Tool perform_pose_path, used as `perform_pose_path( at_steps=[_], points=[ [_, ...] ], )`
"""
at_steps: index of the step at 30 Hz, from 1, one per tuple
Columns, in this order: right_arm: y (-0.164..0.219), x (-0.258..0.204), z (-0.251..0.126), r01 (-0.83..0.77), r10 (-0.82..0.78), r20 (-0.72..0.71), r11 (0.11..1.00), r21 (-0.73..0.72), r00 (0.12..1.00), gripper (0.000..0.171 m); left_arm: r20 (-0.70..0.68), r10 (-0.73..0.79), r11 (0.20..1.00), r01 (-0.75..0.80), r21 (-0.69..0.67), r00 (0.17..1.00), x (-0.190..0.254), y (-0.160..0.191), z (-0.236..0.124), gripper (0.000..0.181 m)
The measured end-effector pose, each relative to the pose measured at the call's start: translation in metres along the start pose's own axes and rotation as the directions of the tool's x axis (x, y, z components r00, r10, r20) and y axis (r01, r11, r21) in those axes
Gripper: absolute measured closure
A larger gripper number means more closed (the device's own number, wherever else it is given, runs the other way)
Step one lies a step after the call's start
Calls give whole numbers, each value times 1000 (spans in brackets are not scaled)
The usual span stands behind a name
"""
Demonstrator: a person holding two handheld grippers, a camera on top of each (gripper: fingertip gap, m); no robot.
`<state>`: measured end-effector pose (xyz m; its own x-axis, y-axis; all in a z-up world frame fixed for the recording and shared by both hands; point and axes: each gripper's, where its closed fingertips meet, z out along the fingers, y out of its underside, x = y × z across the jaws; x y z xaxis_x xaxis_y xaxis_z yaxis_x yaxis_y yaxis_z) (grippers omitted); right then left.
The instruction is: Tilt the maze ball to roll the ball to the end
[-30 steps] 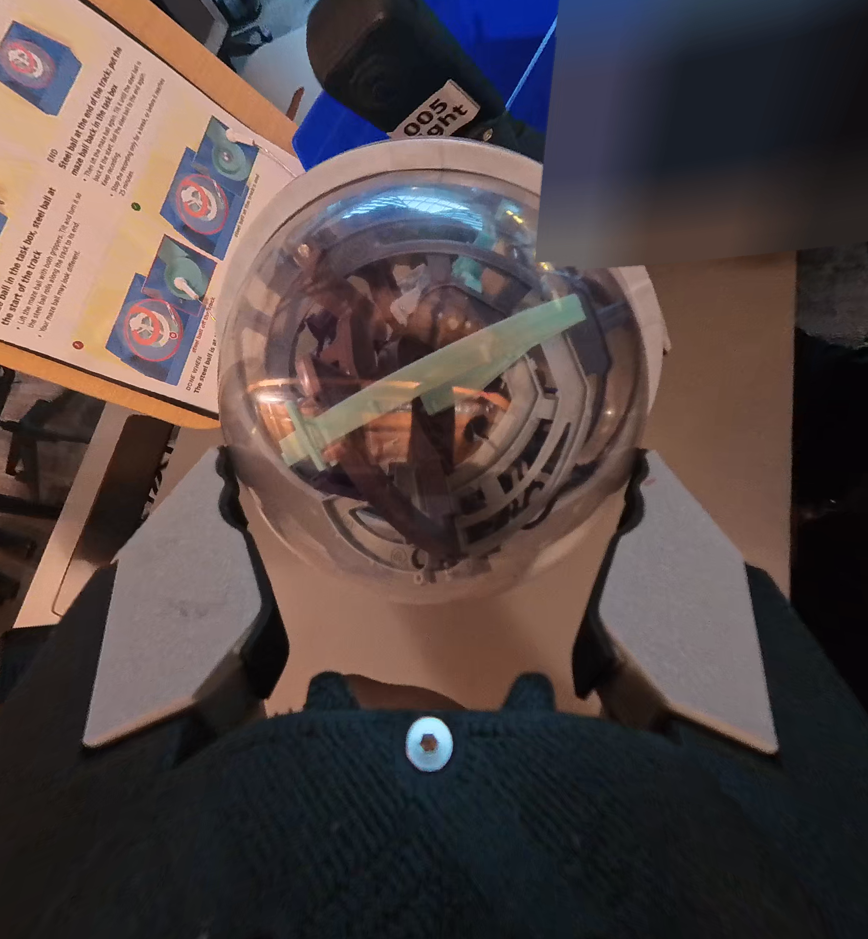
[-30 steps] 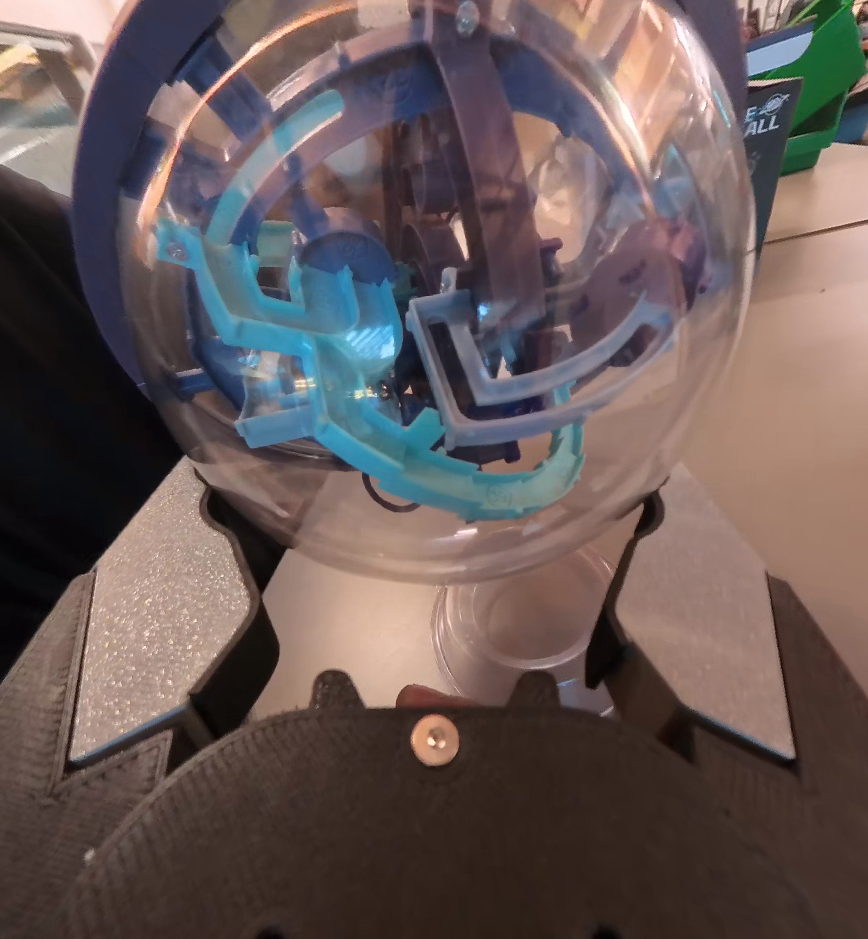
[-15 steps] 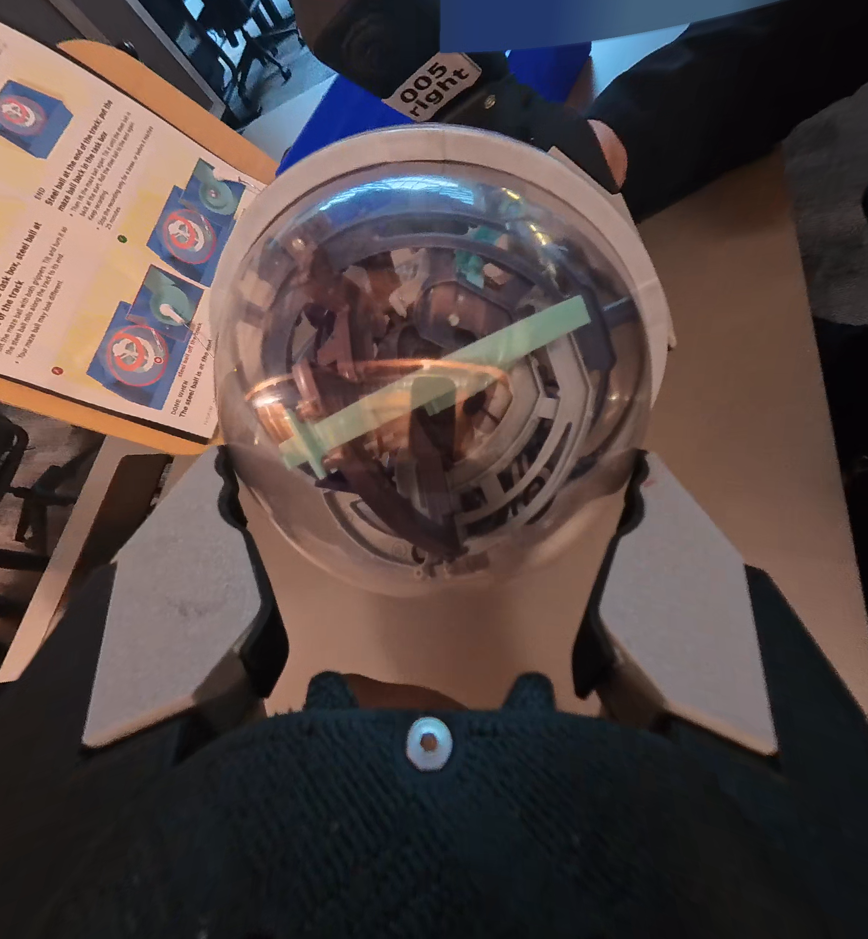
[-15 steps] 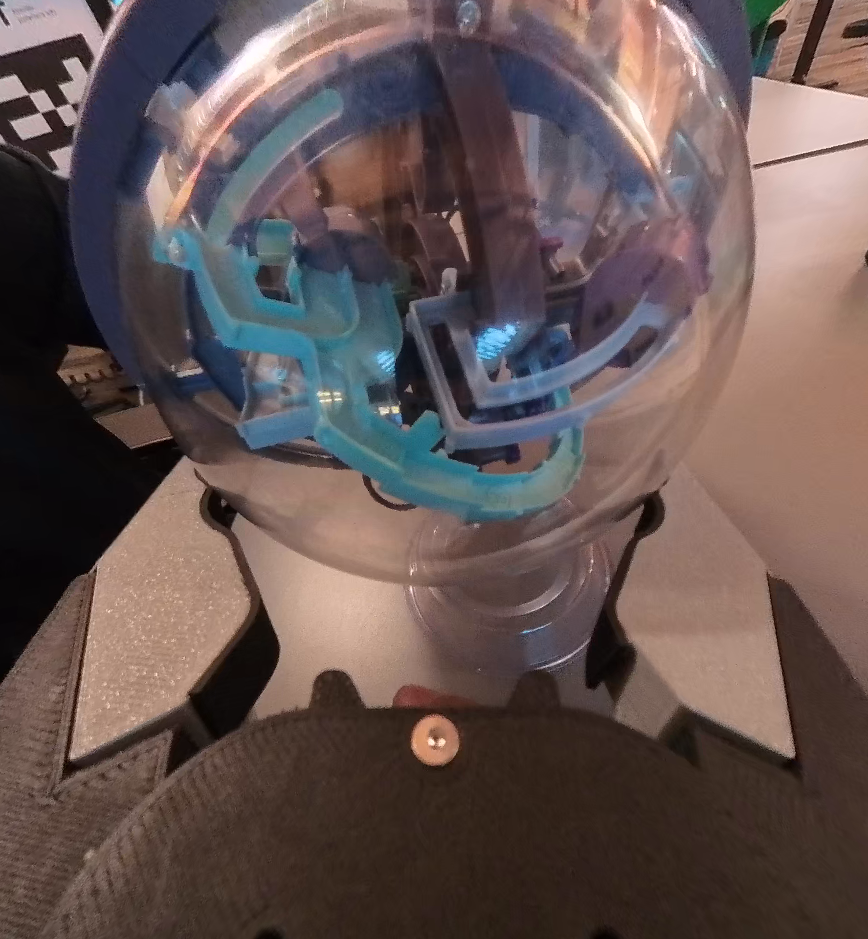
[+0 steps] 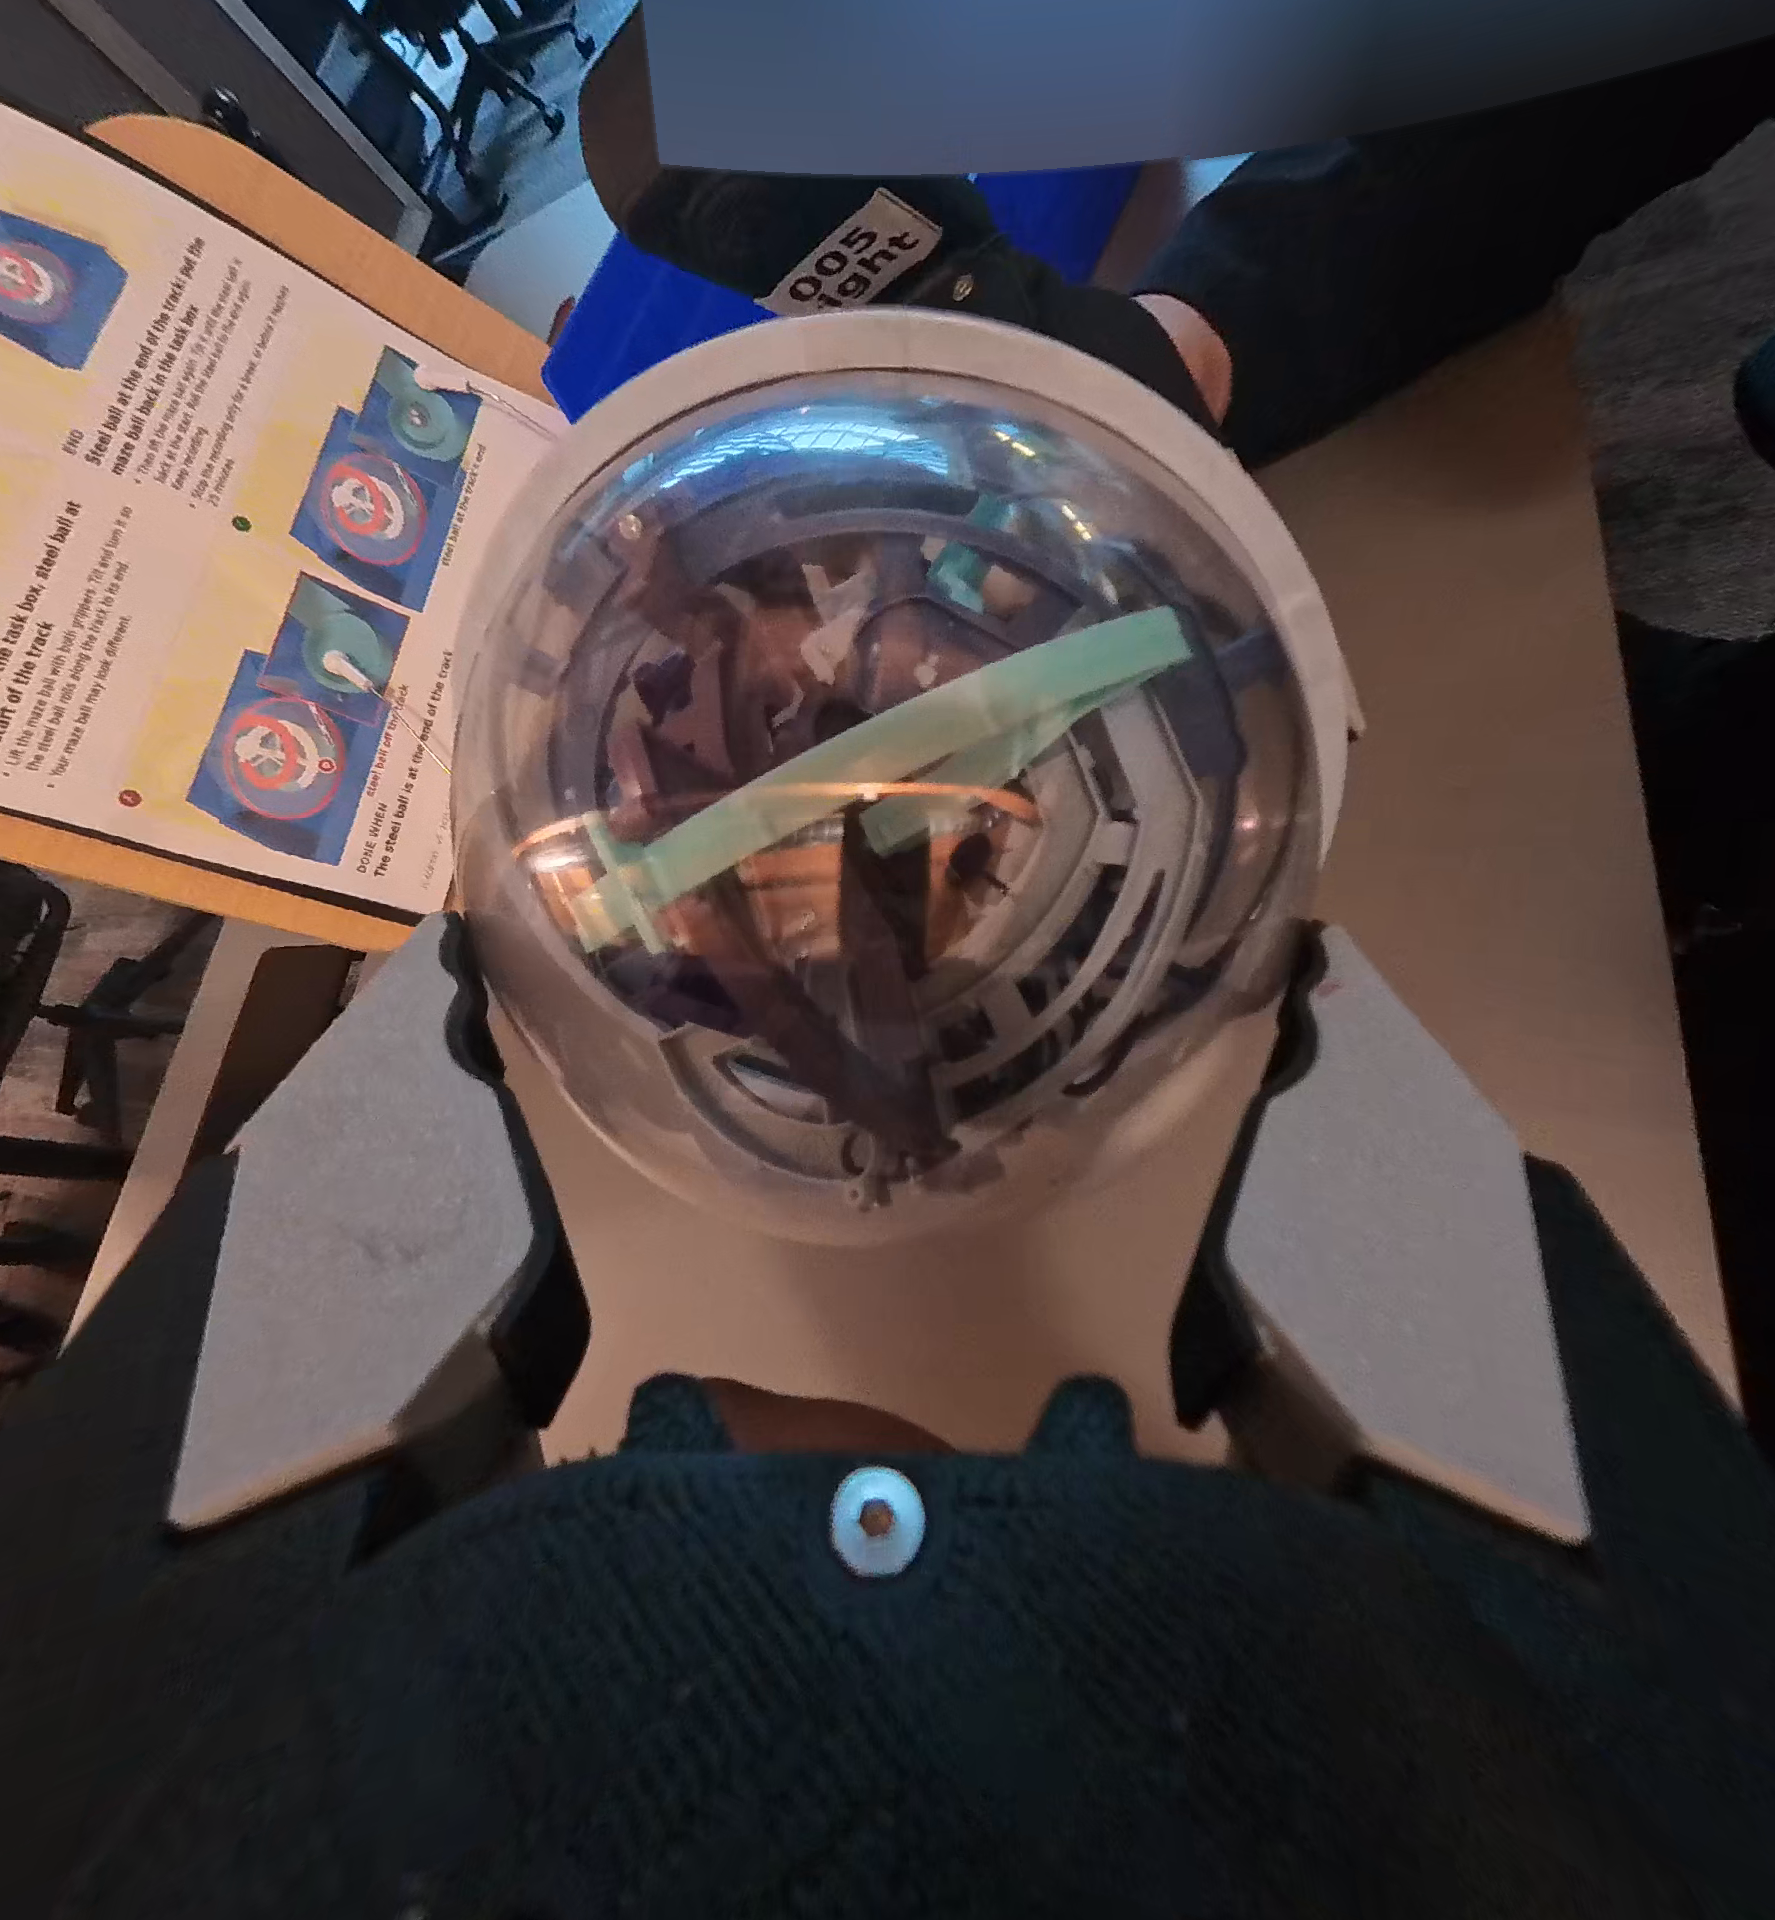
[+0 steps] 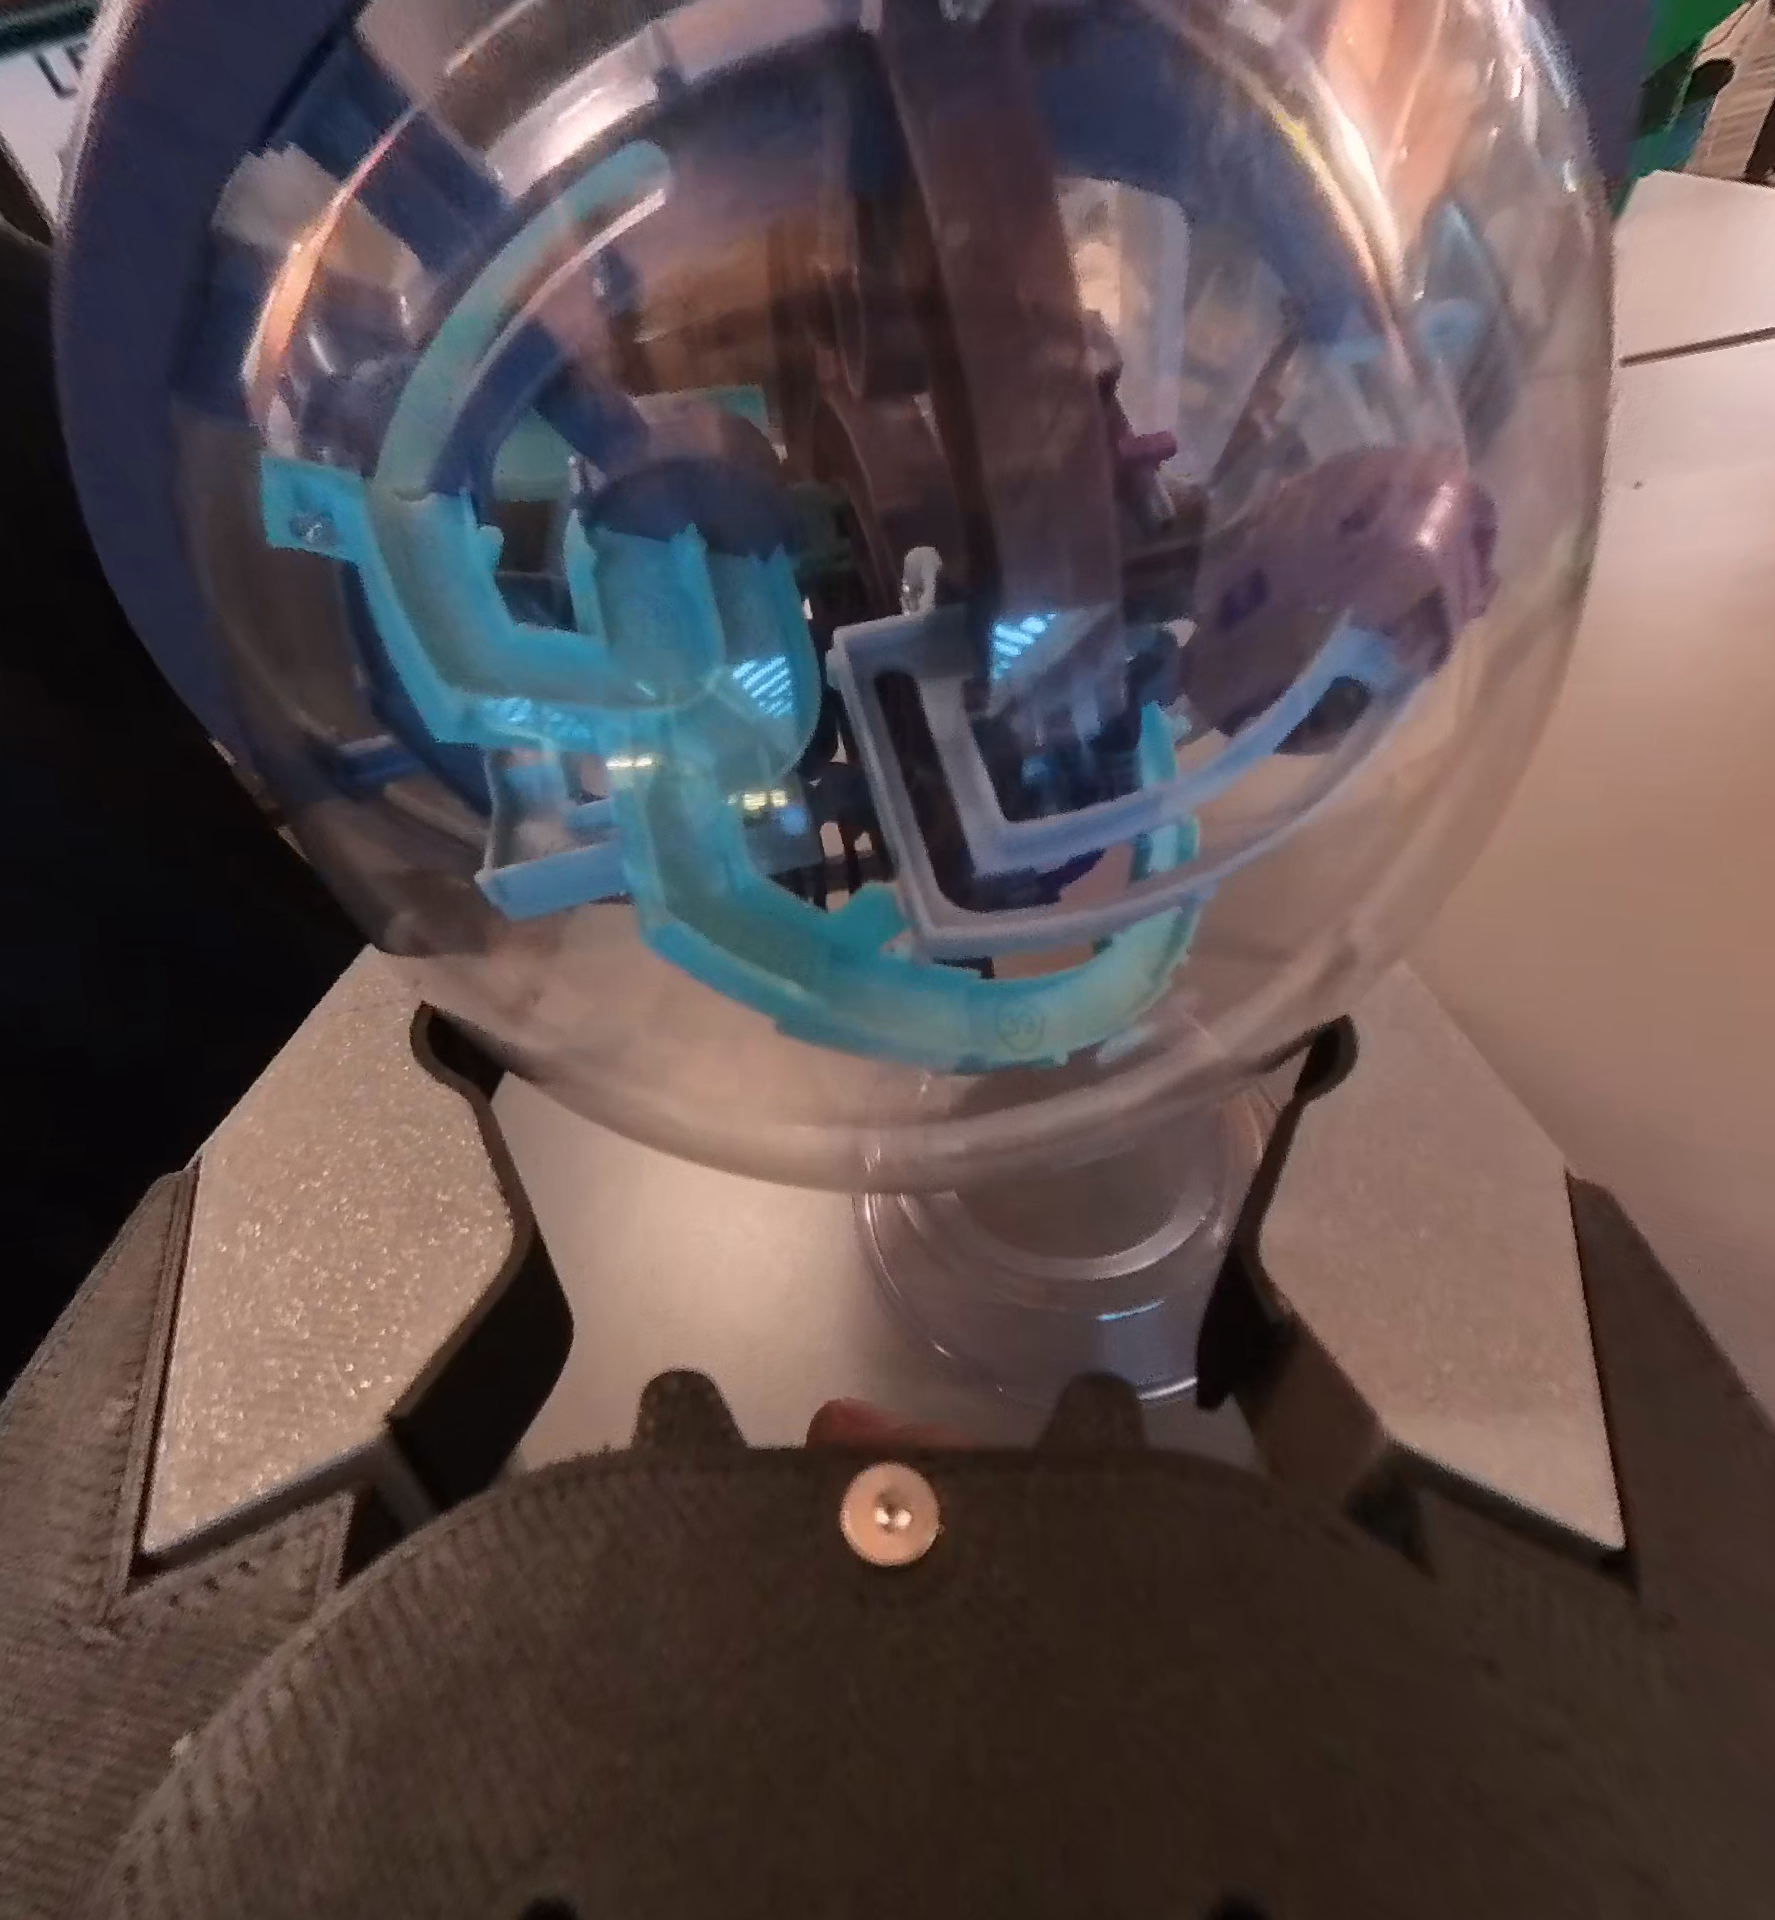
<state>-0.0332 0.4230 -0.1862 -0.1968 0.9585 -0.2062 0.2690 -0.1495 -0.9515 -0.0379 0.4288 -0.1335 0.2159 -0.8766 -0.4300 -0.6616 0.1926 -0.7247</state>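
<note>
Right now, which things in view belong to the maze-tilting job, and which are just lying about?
Part of the job:
- maze ball, clear sphere with coloured tracks inside
- left hand-held gripper, closed on its sides
- right hand-held gripper, closed on its other half
- the small steel ball: cannot be made out

Lying about:
- instruction sheet on its board
- clear round stand on the table
- office chairs

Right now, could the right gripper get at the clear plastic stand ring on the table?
Probably not: the right gripper has its jaws clamped on the transparent maze ball, which hangs directly above the clear stand ring. It would have to let go first.
</note>
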Motion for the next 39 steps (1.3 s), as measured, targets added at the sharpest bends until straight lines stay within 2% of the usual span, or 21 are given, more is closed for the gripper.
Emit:
perform_pose_path(
  at_steps=[39],
  points=[
    [0,-5,5,-22,22,-2,1000,-12,1000,15,-48,21,997,-24,-69,999,1,-1,-6,35]
  ],
)
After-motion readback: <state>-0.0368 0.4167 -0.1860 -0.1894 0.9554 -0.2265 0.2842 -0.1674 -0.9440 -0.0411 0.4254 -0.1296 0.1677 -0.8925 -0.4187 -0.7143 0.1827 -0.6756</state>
